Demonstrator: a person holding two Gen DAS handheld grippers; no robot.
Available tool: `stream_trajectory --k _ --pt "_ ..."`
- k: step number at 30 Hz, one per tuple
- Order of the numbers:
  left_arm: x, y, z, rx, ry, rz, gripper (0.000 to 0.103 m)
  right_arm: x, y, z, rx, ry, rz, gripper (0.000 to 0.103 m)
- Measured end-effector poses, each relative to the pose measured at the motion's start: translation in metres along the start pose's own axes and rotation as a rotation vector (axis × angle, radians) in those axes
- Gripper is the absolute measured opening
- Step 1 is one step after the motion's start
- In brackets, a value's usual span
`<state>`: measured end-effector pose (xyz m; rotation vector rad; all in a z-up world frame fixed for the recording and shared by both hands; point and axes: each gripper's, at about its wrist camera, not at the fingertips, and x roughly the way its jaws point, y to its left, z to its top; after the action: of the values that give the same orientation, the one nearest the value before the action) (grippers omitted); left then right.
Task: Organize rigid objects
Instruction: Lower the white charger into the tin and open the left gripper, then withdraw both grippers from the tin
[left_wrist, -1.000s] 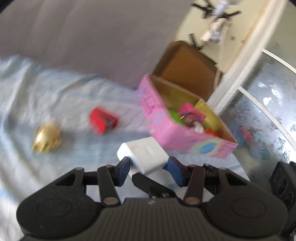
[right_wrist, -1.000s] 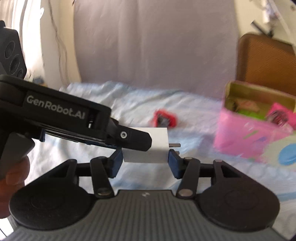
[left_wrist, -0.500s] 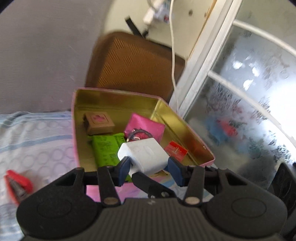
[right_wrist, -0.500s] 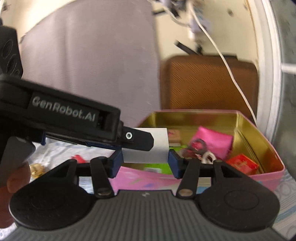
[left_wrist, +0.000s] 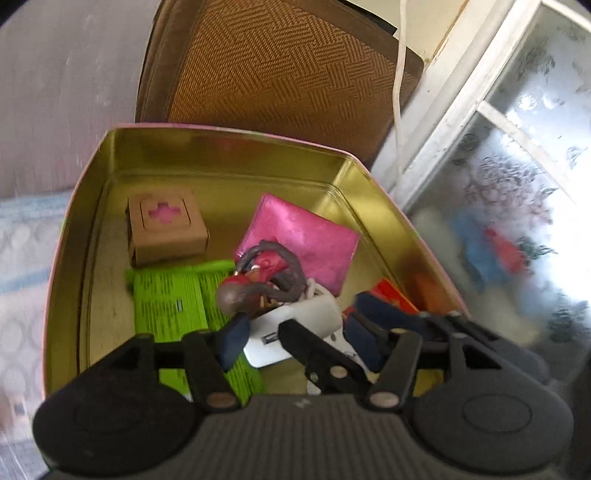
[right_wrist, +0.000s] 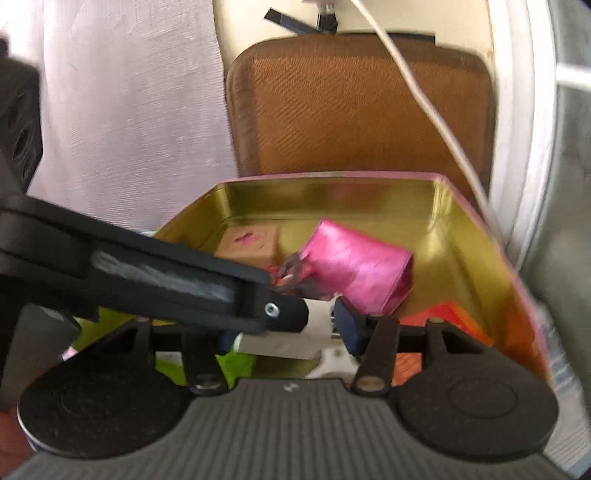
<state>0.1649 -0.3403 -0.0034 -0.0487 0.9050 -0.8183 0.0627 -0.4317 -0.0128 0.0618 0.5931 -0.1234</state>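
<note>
Left wrist view: the left hand-held gripper (left_wrist: 297, 332) is seen about half open over an open pink tin with a gold inside (left_wrist: 74, 221), and its jaws have just been opening. A white block-shaped plug charger (left_wrist: 291, 321) is seen between the blue pads, tilted, and a slim gap is shown at the right pad, so no grip is seen. A black finger of the other tool is laid across the charger's front.

In the right wrist view, the right hand-held gripper (right_wrist: 288, 328) is likewise held about half open, its jaws also just opened. The same charger (right_wrist: 280, 343) is seen low between them, and contact with its pads cannot be told.

Under and beside the charger, a tangle of grey and red cord (left_wrist: 262, 280), a lime-green printed packet (left_wrist: 166, 302), a shiny pink foil pouch (left_wrist: 306, 236), a brown card box with a pink cross cut-out (left_wrist: 166, 225) and a small red box (left_wrist: 391, 295) are packed. Bare gold floor is left only along the tin's left and far walls. A brown woven panel (left_wrist: 277, 74) is stood behind the far rim, and a white window frame (left_wrist: 461, 103) is close on the right.
</note>
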Motion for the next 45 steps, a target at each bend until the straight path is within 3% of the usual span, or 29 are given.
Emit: stream_trajectory --k 3,11,22,29,45 --pt "-0.002 -0.001 -0.003 0.006 -0.017 0.003 0.063 0.001 0.003 -0.002 -0.021 -0.021 -0.035 0.062" --pt "-0.047 0.010 -0.012 -0.025 -0.121 0.027 0.065 -0.054 -0.017 -0.028 0.154 -0.127 0.042 0.062" --pt "-0.116 -0.015 -0.074 0.164 -0.214 0.127 0.066 -0.124 -0.021 -0.059 0.392 -0.227 0.079 0.062" --pt "-0.151 -0.013 -0.115 0.223 -0.242 0.186 0.067 -0.137 0.007 -0.073 0.393 -0.187 0.118 0.063" --pt "-0.195 0.038 -0.163 0.182 -0.298 0.333 0.069 -0.155 0.078 -0.073 0.263 -0.160 0.143 0.063"
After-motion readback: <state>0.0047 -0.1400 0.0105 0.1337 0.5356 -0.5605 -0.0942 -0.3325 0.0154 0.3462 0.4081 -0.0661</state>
